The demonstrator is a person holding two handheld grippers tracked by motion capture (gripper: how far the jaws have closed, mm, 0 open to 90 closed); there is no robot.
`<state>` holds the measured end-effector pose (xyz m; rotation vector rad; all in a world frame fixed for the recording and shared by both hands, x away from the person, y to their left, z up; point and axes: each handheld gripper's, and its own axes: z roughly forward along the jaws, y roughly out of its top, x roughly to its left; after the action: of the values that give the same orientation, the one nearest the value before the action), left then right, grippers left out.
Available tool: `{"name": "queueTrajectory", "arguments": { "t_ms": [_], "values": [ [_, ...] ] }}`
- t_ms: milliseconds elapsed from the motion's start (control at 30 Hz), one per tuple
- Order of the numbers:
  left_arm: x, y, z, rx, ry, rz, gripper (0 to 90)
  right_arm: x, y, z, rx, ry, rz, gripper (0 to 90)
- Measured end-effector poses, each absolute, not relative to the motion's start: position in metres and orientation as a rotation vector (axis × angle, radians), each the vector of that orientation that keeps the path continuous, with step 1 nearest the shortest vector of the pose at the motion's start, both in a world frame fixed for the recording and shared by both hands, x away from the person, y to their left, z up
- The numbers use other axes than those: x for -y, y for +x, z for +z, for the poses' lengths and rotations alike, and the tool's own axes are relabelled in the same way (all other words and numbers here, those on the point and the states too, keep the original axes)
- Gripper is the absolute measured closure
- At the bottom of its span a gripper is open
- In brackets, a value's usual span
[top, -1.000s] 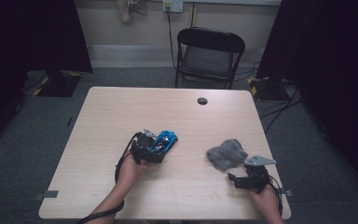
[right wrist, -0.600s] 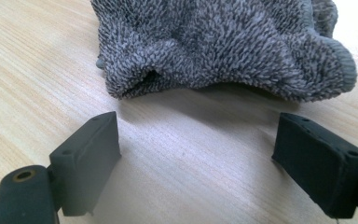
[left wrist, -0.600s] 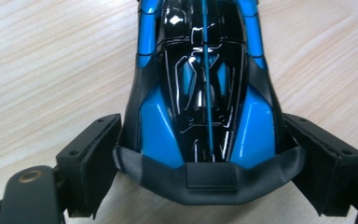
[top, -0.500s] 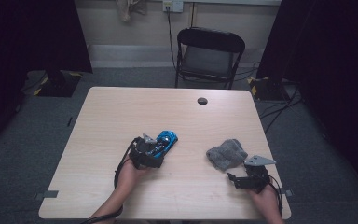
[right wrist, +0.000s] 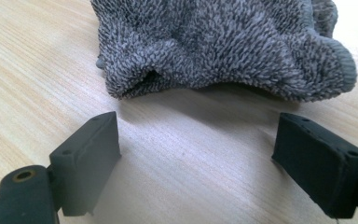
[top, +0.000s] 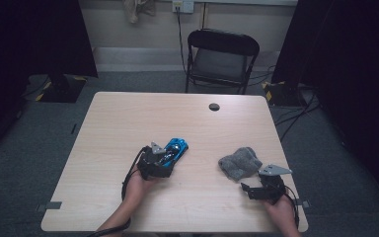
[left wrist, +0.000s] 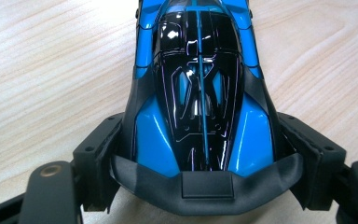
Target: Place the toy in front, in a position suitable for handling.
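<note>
A glossy blue and black toy car (top: 178, 146) (left wrist: 200, 84) sits on the wooden table (top: 128, 118), left of centre. My left gripper (top: 166, 158) (left wrist: 200, 156) is at the car's tail. Its jaws have just been closing, and both pads now rest against the car's sides. A crumpled grey terry cloth (top: 239, 162) (right wrist: 223, 46) lies on the right. My right gripper (top: 249, 187) (right wrist: 196, 149) stands open just short of the cloth's near edge, with bare table between its pads.
A small round black cap (top: 213, 106) sits in the table's far middle. A black folding chair (top: 220, 59) stands behind the table. Cables run over the floor at the right, and the table's right edge is close to my right hand.
The left gripper has settled slightly closer around the car's tail. The right gripper and the cloth have stayed put.
</note>
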<state>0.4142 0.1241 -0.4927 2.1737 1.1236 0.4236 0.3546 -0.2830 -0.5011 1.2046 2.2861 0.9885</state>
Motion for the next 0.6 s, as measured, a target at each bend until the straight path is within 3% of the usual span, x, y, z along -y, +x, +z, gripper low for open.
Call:
{"name": "queueTrajectory", "arguments": {
  "t_ms": [333,600],
  "values": [
    [-0.126,0.414,-0.493,-1.111,2.169,0.413,24.2,0.284,0.354,-0.499,-2.298,1.213,0.970,14.5],
    [-0.128,0.414,-0.494,-1.084,2.169,0.424,24.2,0.288,0.359,-0.475,-2.265,1.249,1.020,20.0]
  ]
}}
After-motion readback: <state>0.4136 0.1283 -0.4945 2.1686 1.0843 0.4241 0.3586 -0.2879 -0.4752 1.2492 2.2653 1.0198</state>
